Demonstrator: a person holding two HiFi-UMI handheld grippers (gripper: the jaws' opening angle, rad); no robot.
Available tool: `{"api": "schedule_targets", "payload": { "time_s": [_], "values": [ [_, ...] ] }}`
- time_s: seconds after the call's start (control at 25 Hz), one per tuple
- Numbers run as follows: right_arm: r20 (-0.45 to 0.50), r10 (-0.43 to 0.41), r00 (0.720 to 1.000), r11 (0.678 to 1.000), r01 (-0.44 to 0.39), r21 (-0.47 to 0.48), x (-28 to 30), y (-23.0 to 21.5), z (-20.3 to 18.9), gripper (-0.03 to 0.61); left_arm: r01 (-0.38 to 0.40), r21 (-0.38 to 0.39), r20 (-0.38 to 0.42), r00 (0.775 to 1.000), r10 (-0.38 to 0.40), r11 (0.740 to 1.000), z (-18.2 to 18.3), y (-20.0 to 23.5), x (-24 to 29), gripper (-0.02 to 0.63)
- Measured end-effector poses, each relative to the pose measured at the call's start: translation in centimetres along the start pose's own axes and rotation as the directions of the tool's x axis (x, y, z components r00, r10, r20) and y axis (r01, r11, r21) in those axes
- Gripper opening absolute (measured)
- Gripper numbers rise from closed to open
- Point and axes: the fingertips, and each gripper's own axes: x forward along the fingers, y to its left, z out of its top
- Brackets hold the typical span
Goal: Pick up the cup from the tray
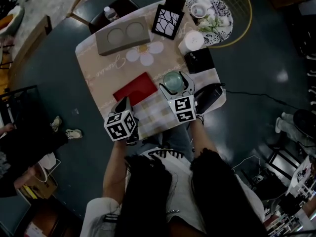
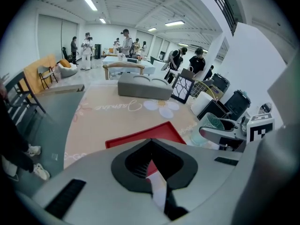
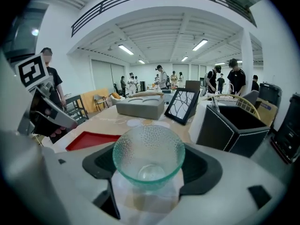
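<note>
A pale green dimpled glass cup [image 3: 148,146] sits upright between the black pads of my right gripper [image 3: 150,172], which is shut on it. In the head view the cup [image 1: 174,81] is just right of the red tray [image 1: 136,89], over the checked part of the tablecloth. I cannot tell whether it touches the table. The tray holds nothing. My left gripper [image 1: 123,103] hovers at the tray's near corner, its jaws shut on nothing. From the left gripper view [image 2: 151,146] the tray [image 2: 145,135] lies straight ahead and the held cup [image 2: 213,124] is at the right.
A grey block with two round hollows [image 1: 122,35] stands at the far side of the table, with a black picture frame [image 1: 168,21], a white cylinder [image 1: 191,42] and a black box [image 1: 199,60] to its right. A wire-rimmed round stand [image 1: 242,14] lies beyond. Several people stand far off.
</note>
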Motion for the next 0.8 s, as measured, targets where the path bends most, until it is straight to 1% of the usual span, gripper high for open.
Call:
{"api": "schedule_targets", "payload": {
  "time_s": [0.12, 0.28, 0.4, 0.56, 0.64, 0.72, 0.8],
  "values": [
    [0.018, -0.017, 1.000, 1.000, 0.017, -0.024, -0.1, 0.0, 0.2, 0.397, -0.005, -0.004, -0.009, 1.000, 0.005, 1.000, -0.2, 0.2, 0.1, 0.006],
    [0.034, -0.008, 0.999, 0.998, 0.006, 0.056, -0.2, 0.3, 0.6, 0.399, 0.007, 0.007, -0.024, 1.000, -0.007, 1.000, -0.5, 0.0, 0.3, 0.005],
    [0.050, -0.010, 0.999, 0.998, 0.006, 0.070, -0.9, 0.1, 1.3, 0.400, 0.018, 0.016, -0.031, 0.999, -0.018, 1.000, -0.6, -0.3, 0.2, 0.005],
    [0.117, -0.044, 0.992, 0.993, 0.030, 0.115, -2.9, -1.0, 4.0, 0.400, 0.087, 0.023, -0.034, 0.996, -0.086, 0.996, -0.7, -1.2, -0.1, 0.005],
    [0.151, -0.057, 0.987, 0.991, 0.037, 0.128, -3.7, -1.1, 5.3, 0.400, 0.088, 0.023, -0.033, 0.996, -0.087, 0.996, -0.7, -1.1, -0.3, 0.005],
    [0.149, -0.071, 0.986, 0.988, 0.049, 0.144, -3.9, -1.5, 5.5, 0.400, 0.082, 0.015, -0.026, 0.996, -0.081, 0.997, -0.7, -1.0, -0.4, 0.005],
    [0.126, -0.078, 0.989, 0.984, 0.056, 0.169, -3.9, -2.1, 5.1, 0.400, 0.083, 0.016, -0.021, 0.996, -0.082, 0.996, -0.7, -1.1, -0.4, 0.006]
  ]
}}
